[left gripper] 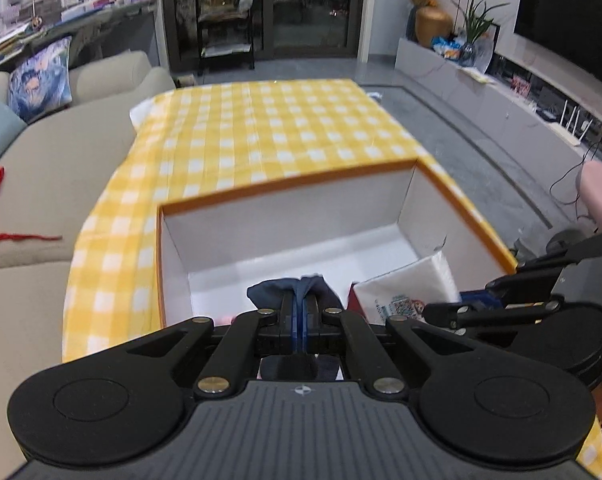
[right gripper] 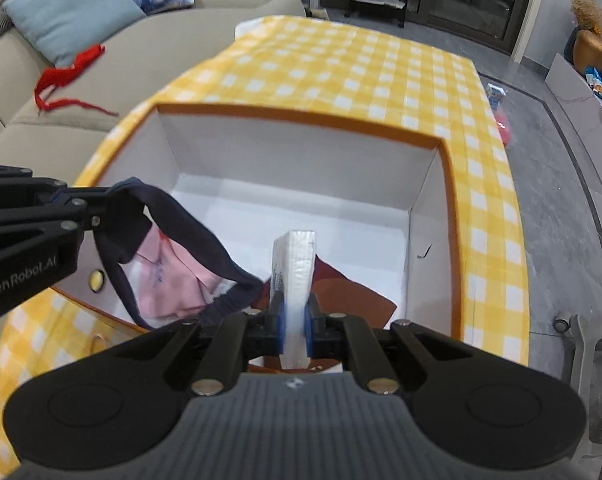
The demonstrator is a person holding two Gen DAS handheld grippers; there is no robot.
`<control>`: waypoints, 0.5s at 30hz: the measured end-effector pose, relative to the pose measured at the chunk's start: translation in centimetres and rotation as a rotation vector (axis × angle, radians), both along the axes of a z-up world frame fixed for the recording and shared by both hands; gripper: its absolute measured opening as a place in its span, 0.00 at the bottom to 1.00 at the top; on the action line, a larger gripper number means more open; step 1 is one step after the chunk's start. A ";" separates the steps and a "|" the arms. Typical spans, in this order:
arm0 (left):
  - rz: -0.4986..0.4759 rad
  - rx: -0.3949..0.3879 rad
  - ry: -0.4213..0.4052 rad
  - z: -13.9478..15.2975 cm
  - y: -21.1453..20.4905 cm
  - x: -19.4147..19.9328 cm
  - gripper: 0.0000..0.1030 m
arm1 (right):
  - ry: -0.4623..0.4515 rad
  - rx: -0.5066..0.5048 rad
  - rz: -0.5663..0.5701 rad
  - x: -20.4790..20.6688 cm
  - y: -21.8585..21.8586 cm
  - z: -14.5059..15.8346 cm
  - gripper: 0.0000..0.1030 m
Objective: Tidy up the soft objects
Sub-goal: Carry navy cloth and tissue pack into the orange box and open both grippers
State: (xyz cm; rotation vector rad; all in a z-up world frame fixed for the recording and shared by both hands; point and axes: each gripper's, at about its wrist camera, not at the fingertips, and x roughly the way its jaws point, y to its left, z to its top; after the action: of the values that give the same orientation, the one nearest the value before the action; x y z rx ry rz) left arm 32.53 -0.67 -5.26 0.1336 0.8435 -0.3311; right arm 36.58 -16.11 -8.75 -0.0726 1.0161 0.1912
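Both claws clamped: left claw [left gripper: 299,312] pinching navy cloth [right gripper: 189,216]; right claw [right gripper: 295,320] white packet [right gripper: 297,264].

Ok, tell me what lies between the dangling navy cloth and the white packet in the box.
Right wrist view: only bare white box floor lies between navy cloth and white packet.

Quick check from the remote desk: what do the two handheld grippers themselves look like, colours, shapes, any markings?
Both are matte black. Each has a ribbed grey top plate with a small compass-style emblem, two round black discs at the sides, and angled link arms joined by silver pins. The left gripper and right gripper both have blue pads on their fingers. Seen from the right wrist view, the left one carries white "GenRobot.AI" lettering. No cables or sleeves show.
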 end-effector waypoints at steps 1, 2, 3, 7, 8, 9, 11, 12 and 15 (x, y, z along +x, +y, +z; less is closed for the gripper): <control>0.001 0.003 0.010 -0.4 0.1 0.0 0.02 | 0.007 -0.006 0.001 0.1 0.0 -0.5 0.07; 0.003 0.005 0.018 -0.7 0.1 0.0 0.02 | 0.014 -0.011 0.002 0.3 0.1 -0.9 0.07; 0.006 0.007 0.026 -1.0 0.1 0.1 0.02 | 0.020 -0.013 0.001 0.4 0.1 -1.2 0.07; 0.013 0.022 0.058 -1.9 -0.3 0.4 0.03 | 0.028 -0.015 -0.005 0.7 -0.1 -2.0 0.15; 0.019 0.028 0.063 -2.1 -0.2 0.3 0.06 | 0.028 -0.019 -0.005 0.7 0.0 -2.1 0.15; 0.027 0.032 0.064 -2.2 -0.2 0.2 0.09 | 0.026 -0.023 -0.004 0.7 0.0 -2.1 0.16; 0.041 0.034 0.061 -2.1 -0.1 0.1 0.25 | 0.024 -0.030 -0.008 0.6 0.0 -2.0 0.24; 0.045 0.030 0.058 -2.0 0.0 -0.1 0.34 | 0.022 -0.032 -0.011 0.5 -0.1 -1.9 0.33; 0.054 0.030 0.050 -1.7 0.1 -0.3 0.44 | 0.010 -0.030 -0.014 0.1 -0.2 -1.4 0.41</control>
State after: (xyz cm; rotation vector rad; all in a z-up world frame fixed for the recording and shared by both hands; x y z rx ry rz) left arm 32.19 -0.56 -6.92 0.1305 0.9007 -0.2716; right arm 36.67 -16.31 -10.13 -0.0919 1.0290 0.1634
